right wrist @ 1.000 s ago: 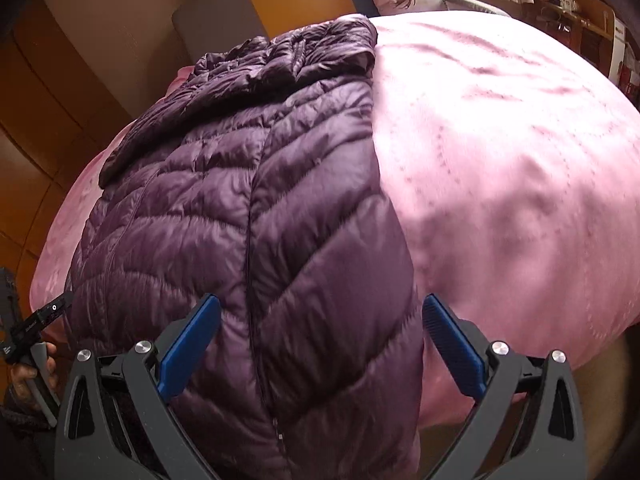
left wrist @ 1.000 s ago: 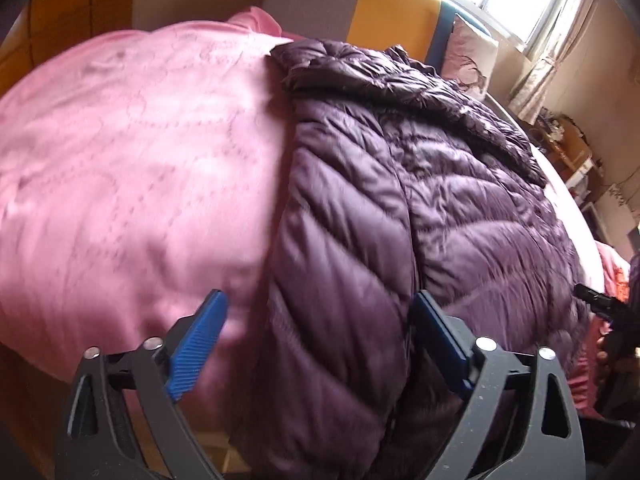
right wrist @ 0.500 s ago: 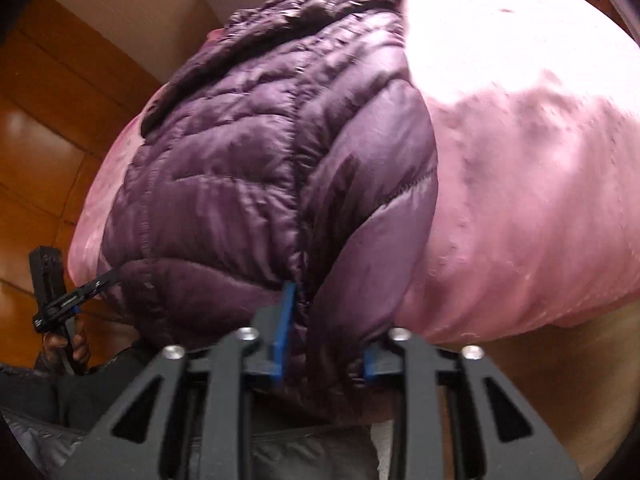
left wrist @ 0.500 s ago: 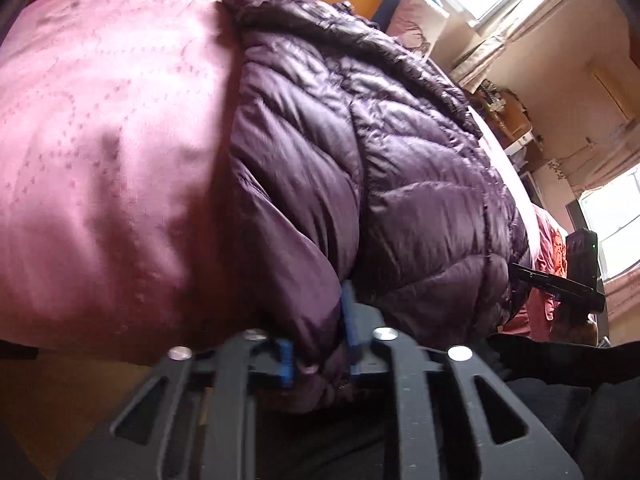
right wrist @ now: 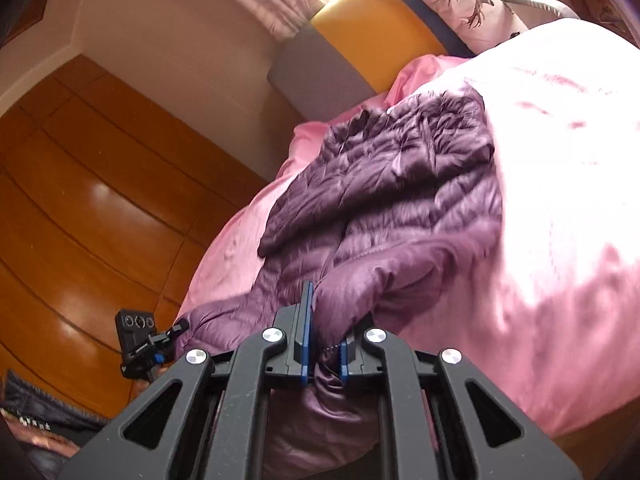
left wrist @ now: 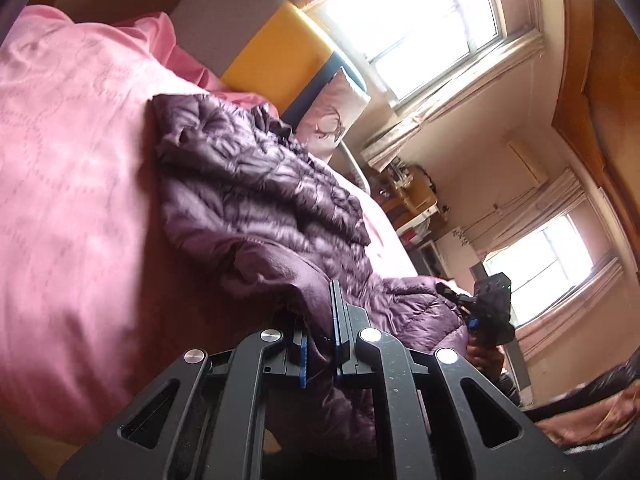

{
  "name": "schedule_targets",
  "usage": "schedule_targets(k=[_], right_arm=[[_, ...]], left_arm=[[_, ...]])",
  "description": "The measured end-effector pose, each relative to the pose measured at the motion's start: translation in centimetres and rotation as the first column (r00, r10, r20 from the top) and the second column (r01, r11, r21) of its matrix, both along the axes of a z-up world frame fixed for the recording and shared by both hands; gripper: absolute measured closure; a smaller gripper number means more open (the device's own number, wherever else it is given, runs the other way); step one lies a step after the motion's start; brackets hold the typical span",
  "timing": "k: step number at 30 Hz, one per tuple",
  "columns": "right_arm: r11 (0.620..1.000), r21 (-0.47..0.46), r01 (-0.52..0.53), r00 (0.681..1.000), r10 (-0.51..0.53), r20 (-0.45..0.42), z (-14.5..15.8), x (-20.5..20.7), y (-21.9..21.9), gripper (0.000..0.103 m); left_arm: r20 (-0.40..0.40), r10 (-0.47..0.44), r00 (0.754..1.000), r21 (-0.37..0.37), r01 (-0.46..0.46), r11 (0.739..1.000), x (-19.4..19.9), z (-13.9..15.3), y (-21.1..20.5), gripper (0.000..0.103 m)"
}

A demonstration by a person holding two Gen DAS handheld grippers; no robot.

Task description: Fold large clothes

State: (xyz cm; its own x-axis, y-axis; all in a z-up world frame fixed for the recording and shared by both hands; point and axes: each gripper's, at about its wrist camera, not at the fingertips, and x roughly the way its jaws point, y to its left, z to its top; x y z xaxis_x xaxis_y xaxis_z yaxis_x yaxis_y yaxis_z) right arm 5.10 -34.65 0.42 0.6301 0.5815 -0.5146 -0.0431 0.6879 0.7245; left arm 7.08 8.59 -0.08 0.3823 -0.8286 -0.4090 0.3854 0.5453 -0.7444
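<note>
Left claw (left wrist: pixel 318 350): your blue pads (left wrist: pixel 335 320) are pinched together on a fold of the purple down jacket (left wrist: pixel 256 184)'s near hem; fabric bunches up between them and hangs below the claw.
Right claw (right wrist: pixel 323 354): same deal, clamped on the jacket hem (right wrist: pixel 348 292), a wad of smooth purple lining squeezed between its pads (right wrist: pixel 306 320).
Jacket position: lies on the pink duvet (left wrist: pixel 72 168), collar end toward the headboard, near edge lifted off the bed where you hold it. Quilted side faces up on the far part; smooth inner side shows at the raised hem.
Jacket shape: rumpled near the collar, a sleeve end sticks out on the wardrobe side in the right wrist view (right wrist: pixel 280 232).
Other claw in view: from the left wrist camera you see the right unit's black camera block (left wrist: pixel 492 304) at the jacket's far corner; from the right wrist camera the left unit's block (right wrist: pixel 138 336) shows the same way at the opposite corner.
Bed: grey and yellow headboard panels (left wrist: pixel 276 52) behind the duvet, a pillow with a deer print (right wrist: pixel 468 0) leaning against them.
Room: bright windows (left wrist: pixel 420 20) with pale curtains on one side, glossy wooden wardrobe (right wrist: pixel 80 208) on the other.
Blur: jacket surface is smeared, stitching detail hard to read.
</note>
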Motion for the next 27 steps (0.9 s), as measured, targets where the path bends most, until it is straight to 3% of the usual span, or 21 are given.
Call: schedule_targets(k=[11, 14, 15, 17, 18, 19, 20, 22, 24, 27], right_arm=[[0.991, 0.0, 0.135, 0.986, -0.135, -0.099, -2.3, 11.5, -4.1, 0.094], [0.988, -0.001, 0.157, 0.977, -0.156, -0.144, -3.6, 13.7, -4.9, 0.086], [0.985, -0.002, 0.173, 0.973, -0.171, -0.154, -4.0, 14.5, -5.1, 0.078], [0.983, 0.012, 0.186, 0.97, -0.182, -0.16, -4.6, 15.2, -5.3, 0.057], [0.98, 0.031, 0.194, 0.969, -0.187, -0.159, -4.8, 15.4, -5.5, 0.04], [0.978, 0.054, 0.202, 0.969, -0.191, -0.154, -4.9, 15.5, -5.8, 0.025], [0.975, 0.076, 0.211, 0.97, -0.199, -0.138, -4.8, 15.4, -6.0, 0.02], [0.971, 0.083, 0.225, 0.971, -0.216, -0.105, -4.3, 14.8, -6.3, 0.01], [0.969, 0.087, 0.231, 0.972, -0.225, -0.071, -3.7, 13.6, -6.7, 0.008], [0.971, 0.006, 0.238, 0.97, -0.238, -0.05, -3.7, 11.3, -6.6, 0.007]], left_arm=[[-0.108, 0.124, 0.986, -0.017, -0.127, 0.992, 12.3, -1.1, -1.4, 0.095], [-0.151, 0.153, 0.977, 0.022, -0.152, 0.988, 15.5, -1.9, -2.1, 0.095], [-0.175, 0.17, 0.97, 0.036, -0.167, 0.985, 16.4, -2.2, -2.2, 0.09], [-0.218, 0.187, 0.958, 0.017, -0.187, 0.982, 17.1, -2.5, -2.0, 0.073], [-0.231, 0.194, 0.954, -0.006, -0.2, 0.98, 17.3, -2.5, -1.7, 0.066], [-0.233, 0.203, 0.951, -0.041, -0.218, 0.975, 17.3, -2.4, -1.2, 0.046], [-0.224, 0.216, 0.95, -0.076, -0.239, 0.968, 17.2, -2.1, -0.5, 0.025], [-0.194, 0.269, 0.943, -0.124, -0.296, 0.947, 16.5, -1.6, 1.1, 0.018], [-0.184, 0.285, 0.941, -0.125, -0.31, 0.942, 16.1, -1.5, 2.2, 0.018], [-0.167, 0.287, 0.943, -0.023, -0.295, 0.955, 15.2, -3.0, 2.4, 0.018]])
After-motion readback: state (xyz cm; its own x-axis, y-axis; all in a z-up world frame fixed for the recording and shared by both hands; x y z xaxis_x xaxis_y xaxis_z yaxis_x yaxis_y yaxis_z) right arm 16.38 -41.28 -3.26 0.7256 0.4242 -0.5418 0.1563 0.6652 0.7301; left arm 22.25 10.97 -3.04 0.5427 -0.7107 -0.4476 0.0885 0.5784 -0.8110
